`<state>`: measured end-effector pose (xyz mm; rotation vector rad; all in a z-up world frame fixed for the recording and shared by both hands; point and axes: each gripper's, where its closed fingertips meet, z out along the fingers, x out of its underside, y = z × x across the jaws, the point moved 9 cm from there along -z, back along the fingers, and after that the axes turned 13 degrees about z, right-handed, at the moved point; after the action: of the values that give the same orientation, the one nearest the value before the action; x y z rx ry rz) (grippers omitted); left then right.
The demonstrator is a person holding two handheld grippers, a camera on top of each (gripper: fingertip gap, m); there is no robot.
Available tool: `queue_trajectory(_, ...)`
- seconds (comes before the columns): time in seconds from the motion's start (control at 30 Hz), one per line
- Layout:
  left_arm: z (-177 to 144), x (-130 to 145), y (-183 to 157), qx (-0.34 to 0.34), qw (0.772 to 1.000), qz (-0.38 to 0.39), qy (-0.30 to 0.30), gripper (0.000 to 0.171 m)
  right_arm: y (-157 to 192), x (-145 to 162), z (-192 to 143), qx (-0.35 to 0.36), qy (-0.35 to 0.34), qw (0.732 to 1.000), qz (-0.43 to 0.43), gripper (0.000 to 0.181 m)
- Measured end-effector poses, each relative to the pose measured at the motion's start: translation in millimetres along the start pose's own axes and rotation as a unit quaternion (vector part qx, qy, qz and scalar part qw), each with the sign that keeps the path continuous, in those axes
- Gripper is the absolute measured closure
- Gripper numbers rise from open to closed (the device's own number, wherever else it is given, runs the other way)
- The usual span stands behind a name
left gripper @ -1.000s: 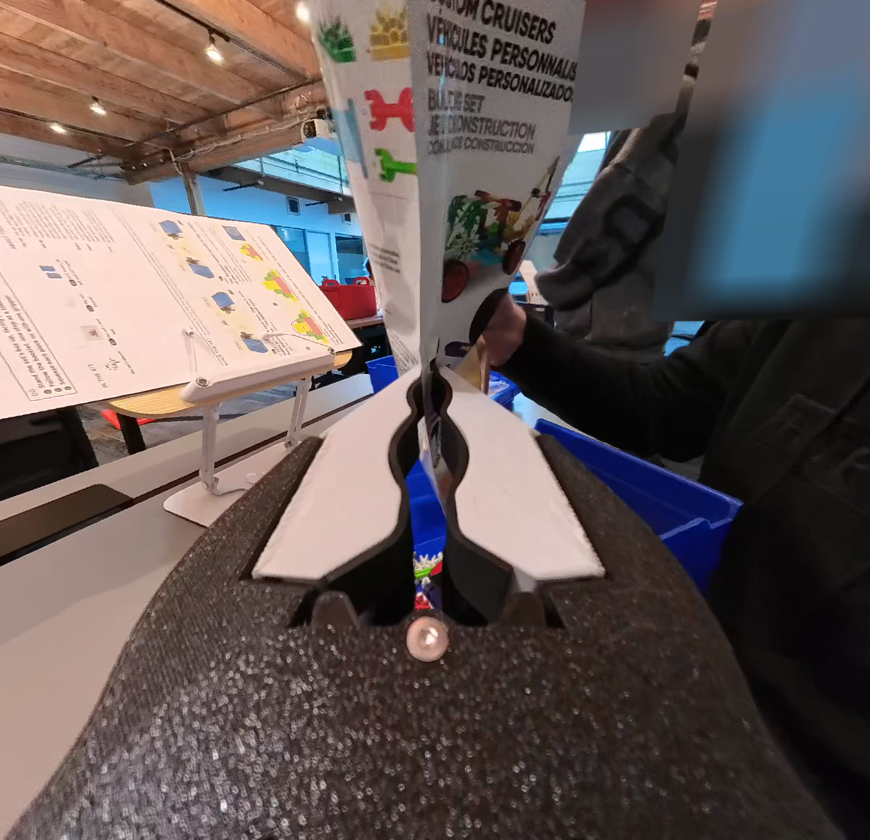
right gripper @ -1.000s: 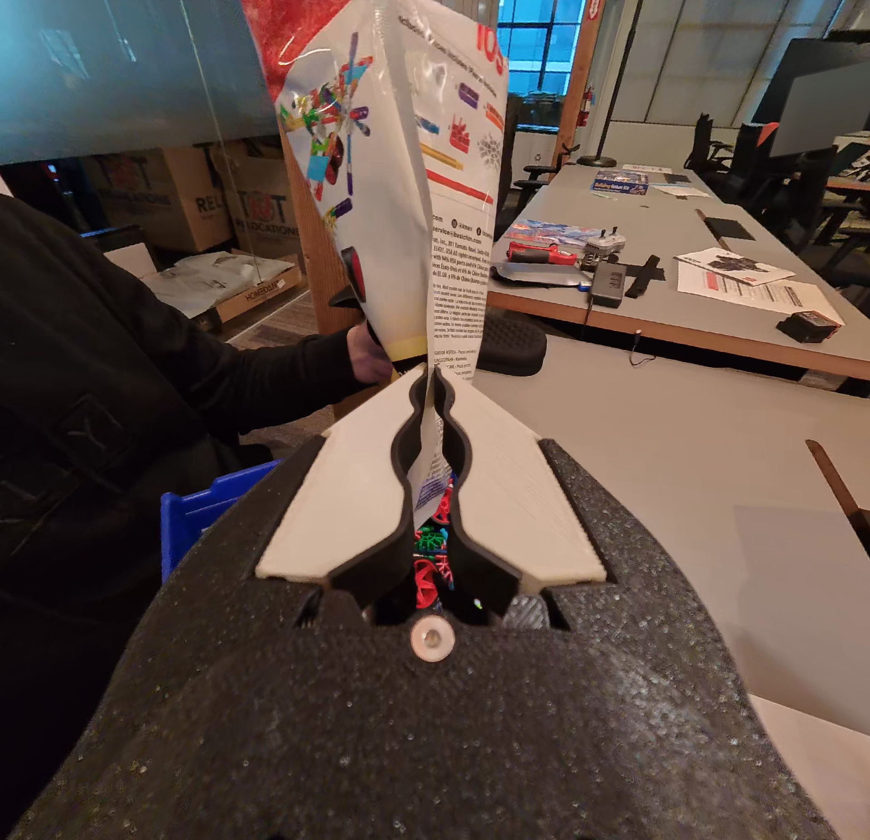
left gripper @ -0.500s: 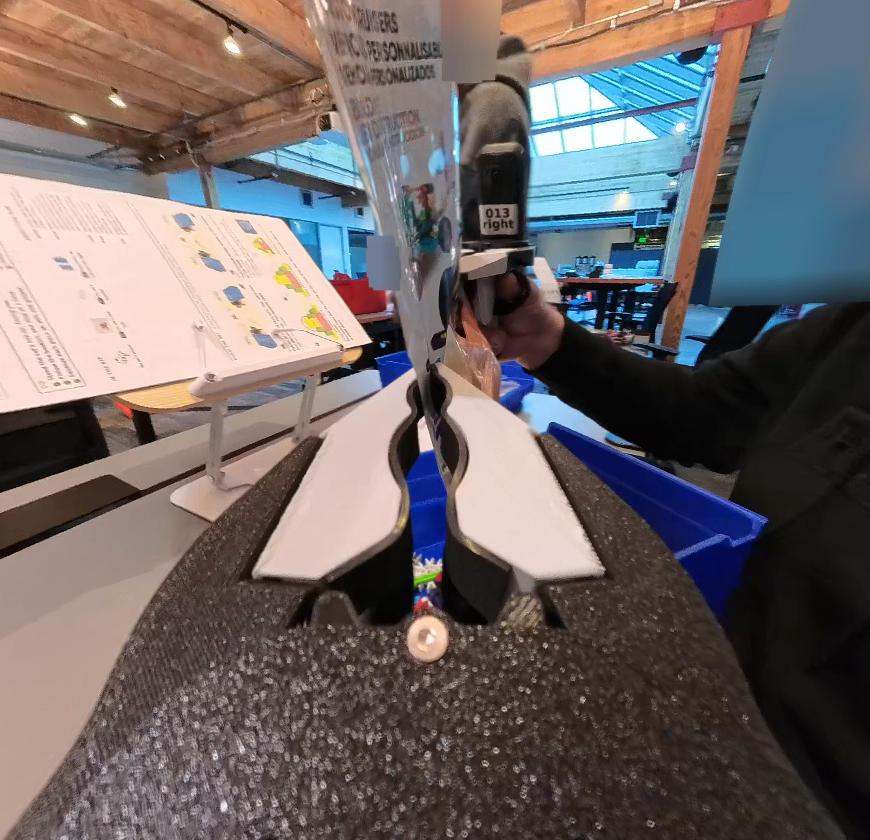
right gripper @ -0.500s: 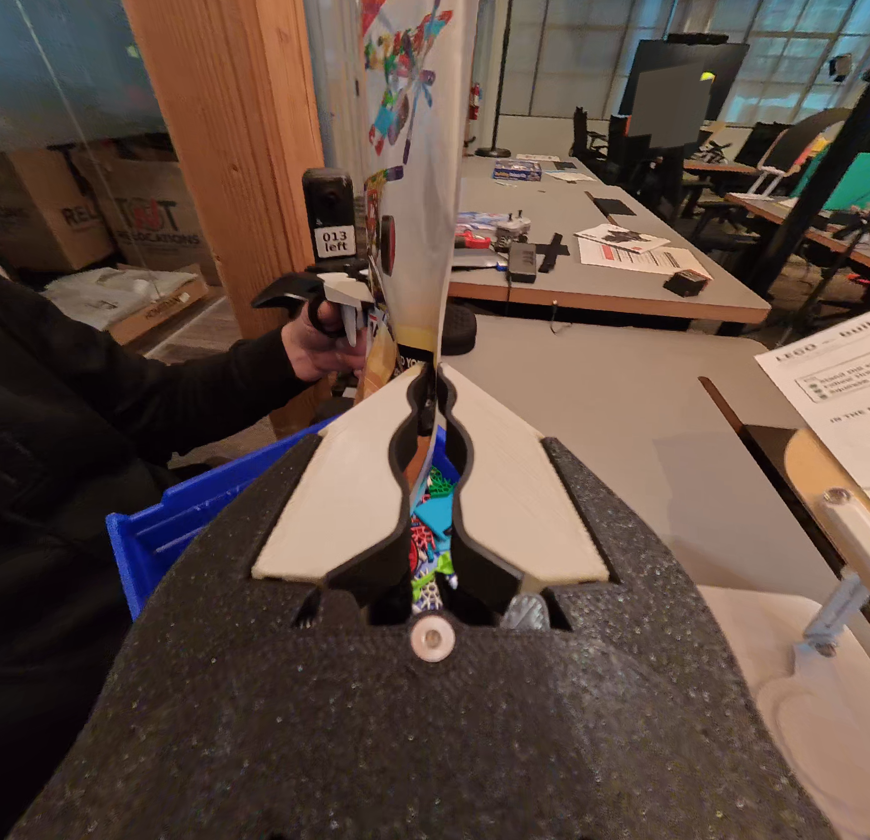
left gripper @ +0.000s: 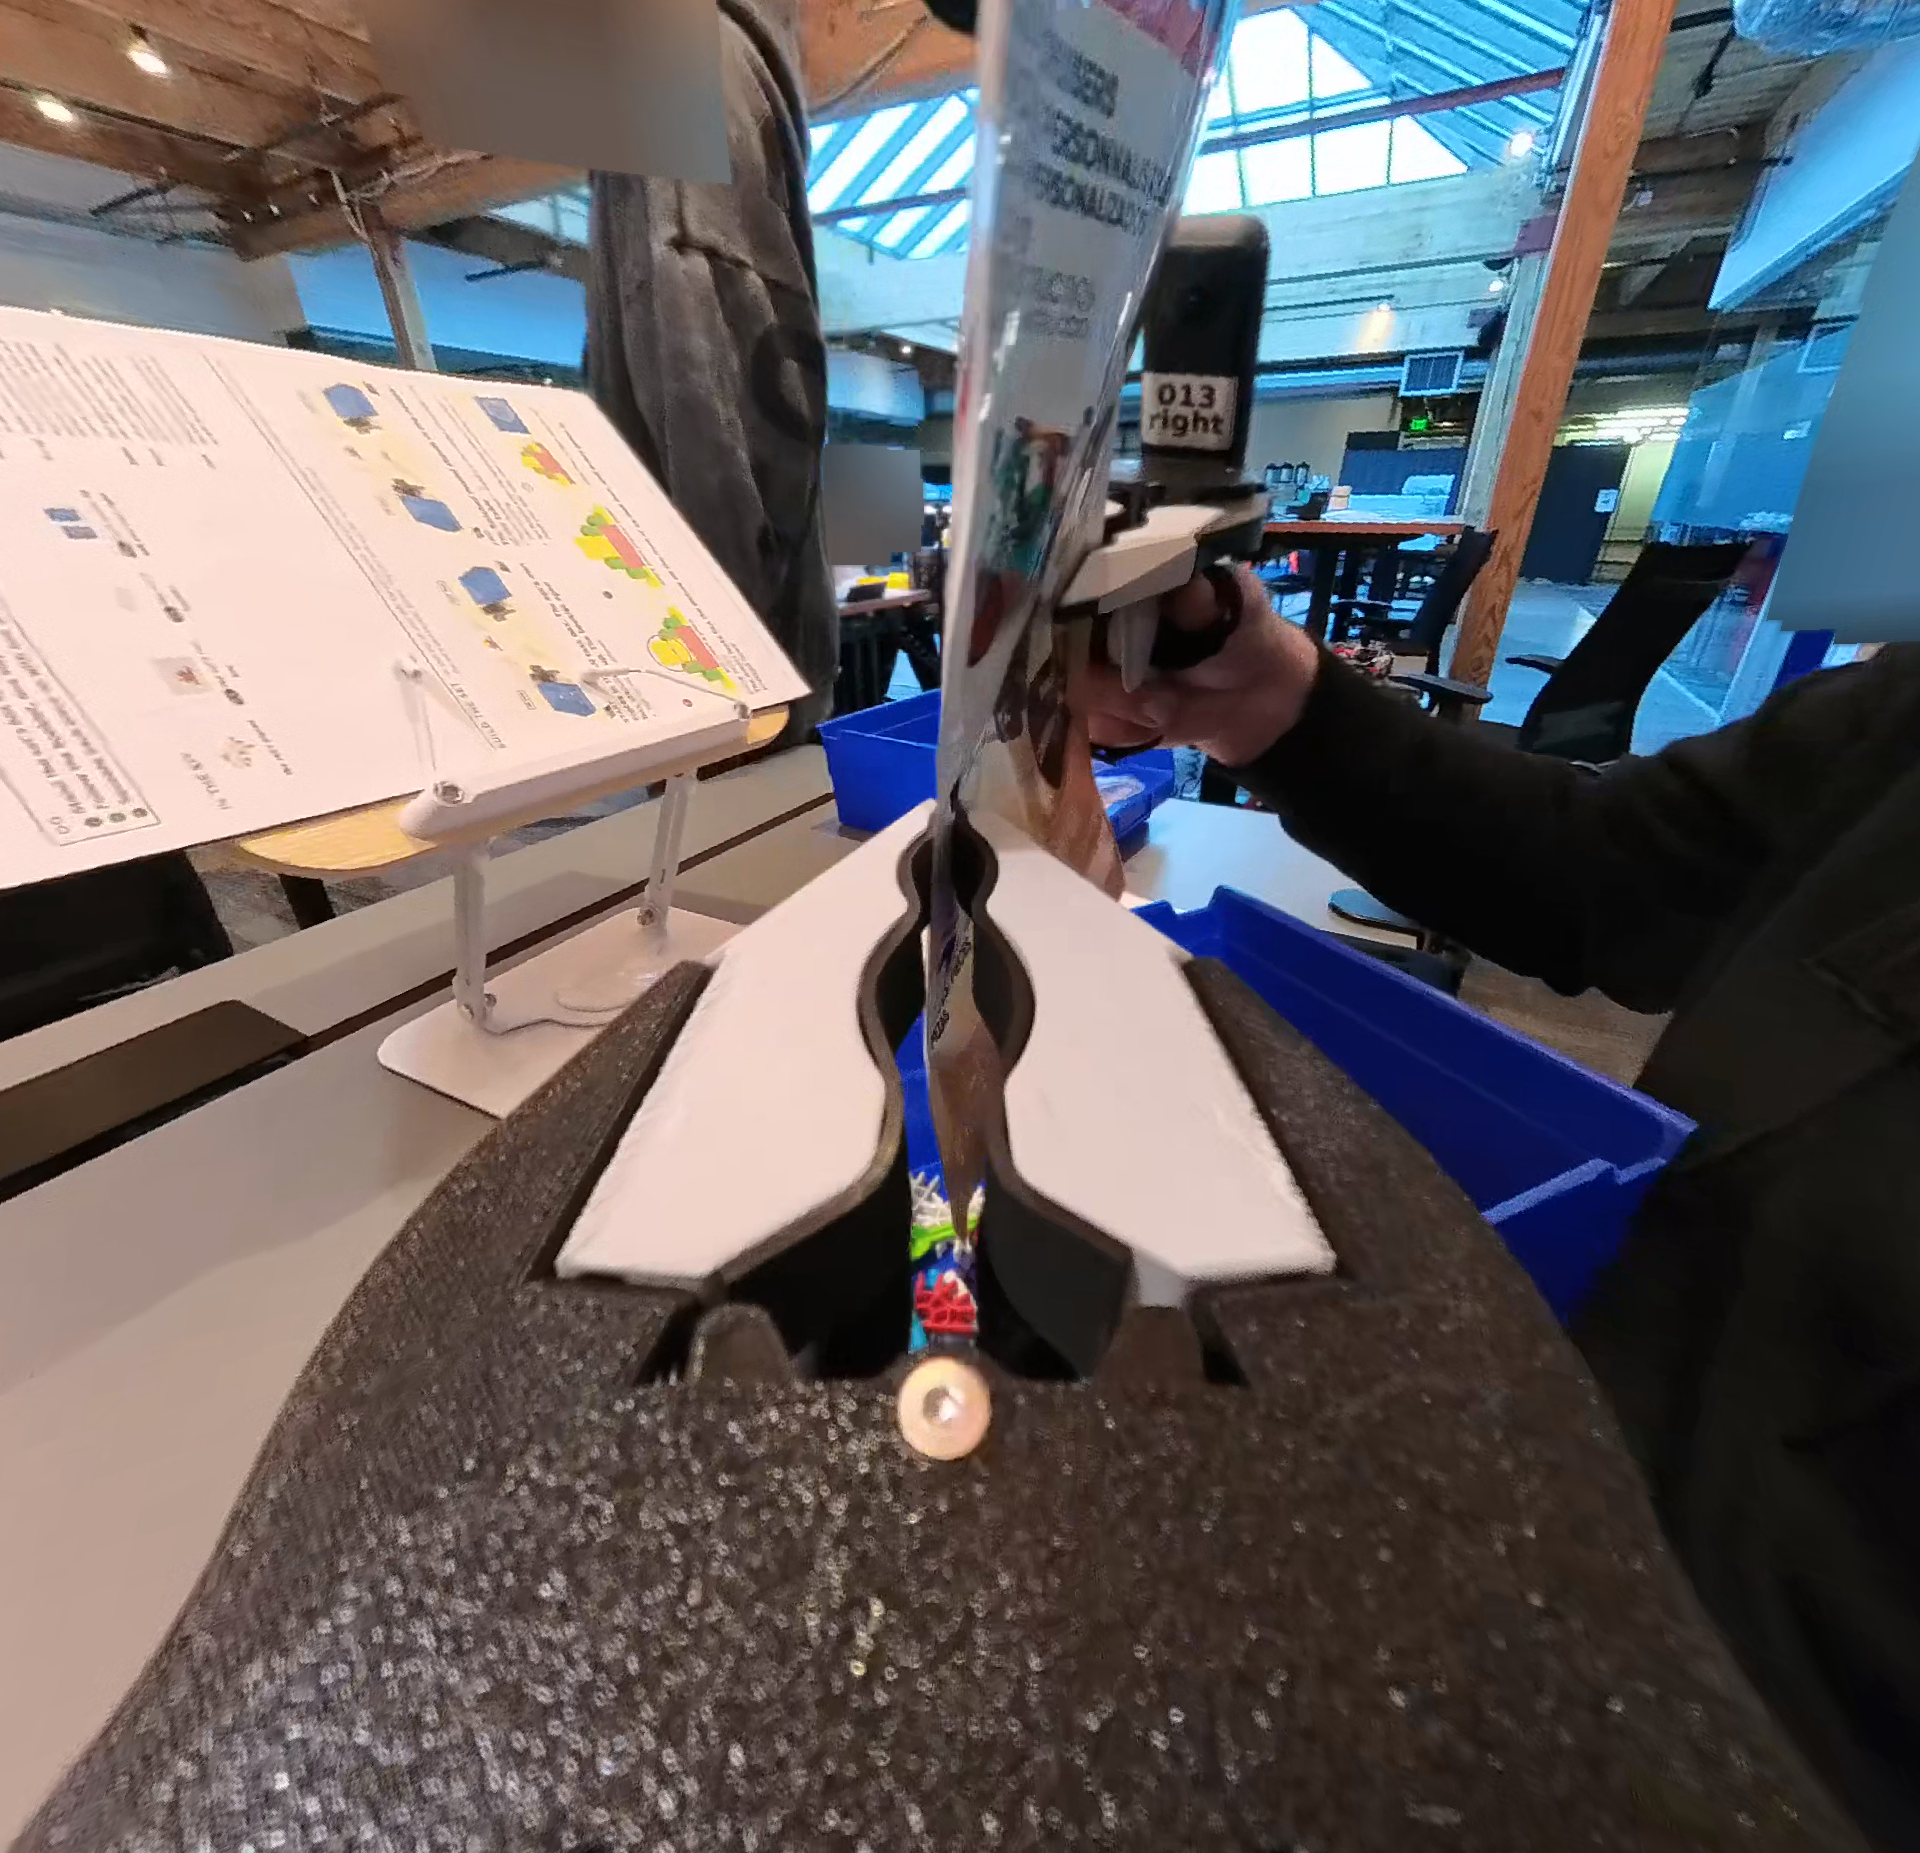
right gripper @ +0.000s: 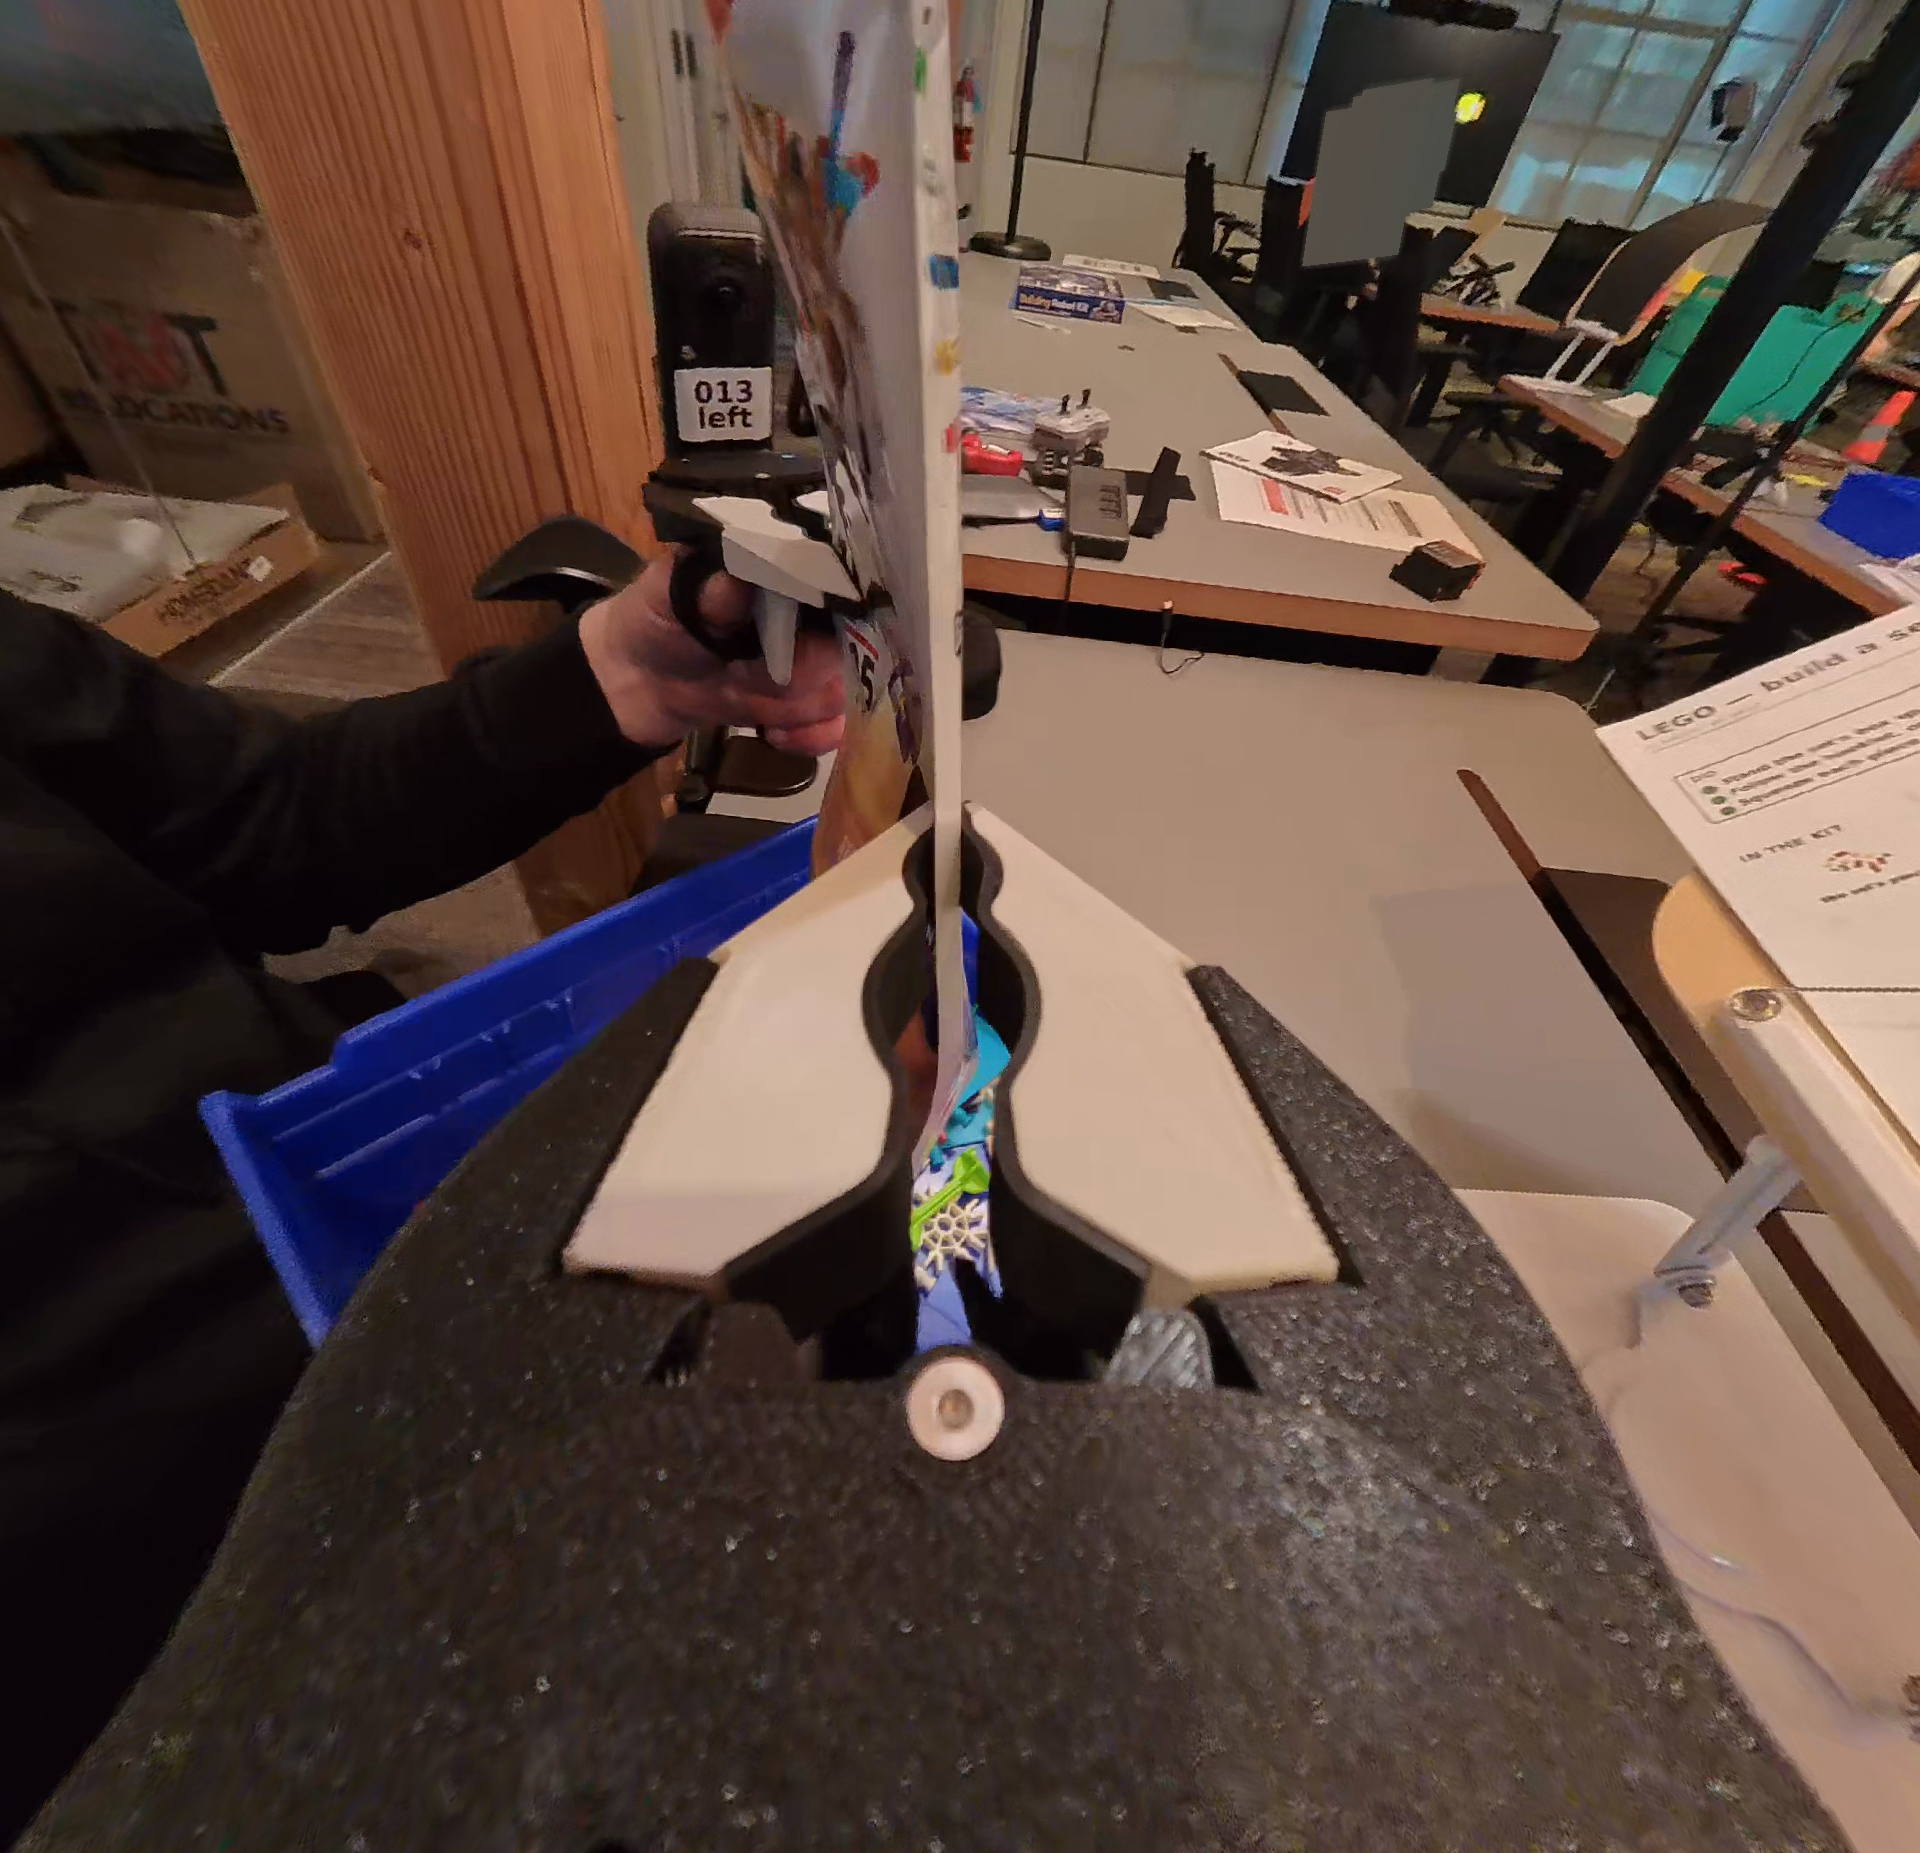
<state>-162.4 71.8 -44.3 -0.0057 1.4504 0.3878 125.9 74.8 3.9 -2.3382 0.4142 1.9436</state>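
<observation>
Both grippers are shut on a printed plastic toy bag [left gripper: 1049,349] held upright and upside down over a blue bin [left gripper: 1455,1086]. My left gripper [left gripper: 951,837] pinches one edge of the bag. My right gripper [right gripper: 948,827] pinches the other edge of the bag [right gripper: 883,276]. Each gripper shows in the other's view, held by a hand: the right one [left gripper: 1153,556], the left one [right gripper: 769,556]. Small coloured toy pieces [right gripper: 951,1211] lie in the bin [right gripper: 436,1086] below the bag's open mouth; they also show in the left wrist view [left gripper: 940,1273].
A white stand [left gripper: 499,795] holds an instruction sheet [left gripper: 312,577] on the grey table [left gripper: 156,1284] to the left. A second blue bin [left gripper: 883,764] sits farther back. A wooden post [right gripper: 416,349] and a cluttered table [right gripper: 1247,515] stand behind. A person's dark sleeve [left gripper: 1558,847] is close. The left gripper's tips are roughly 12 cm from the right gripper's.
Both grippers have swung round with the bag, which now shows edge-on instead of face-on. The opposite gripper and hand have come into view on each side. More of the bin shows.
</observation>
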Motion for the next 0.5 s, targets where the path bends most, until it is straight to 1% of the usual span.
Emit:
queue_trajectory(0.13,-3,2,1,-0.023,1.0,0.017,0.009,0.171,1,9,6,0.017,-0.012,1.0,-0.021,0.181)
queue_trajectory(0.23,-5,0,-3,-0.041,0.996,0.08,0.021,0.171,0,15,10,0.036,-0.02,0.997,-0.069,0.181)
queue_trajectory(0.3,-6,-1,-3,-0.066,0.99,0.118,0.037,0.171,1,18,15,0.036,-0.022,0.995,-0.095,0.181)
queue_trajectory(0.4,-9,-4,-5,-0.073,0.983,0.162,0.037,0.171,4,20,19,0.049,-0.037,0.988,-0.14,0.181)
queue_trajectory(0.47,-12,-4,-8,-0.078,0.976,0.201,0.035,0.171,8,22,21,0.064,-0.041,0.981,-0.176,0.181)
queue_trajectory(0.5,-13,-1,-7,-0.098,0.967,0.232,0.044,0.171,11,23,24,0.069,-0.038,0.978,-0.191,0.181)
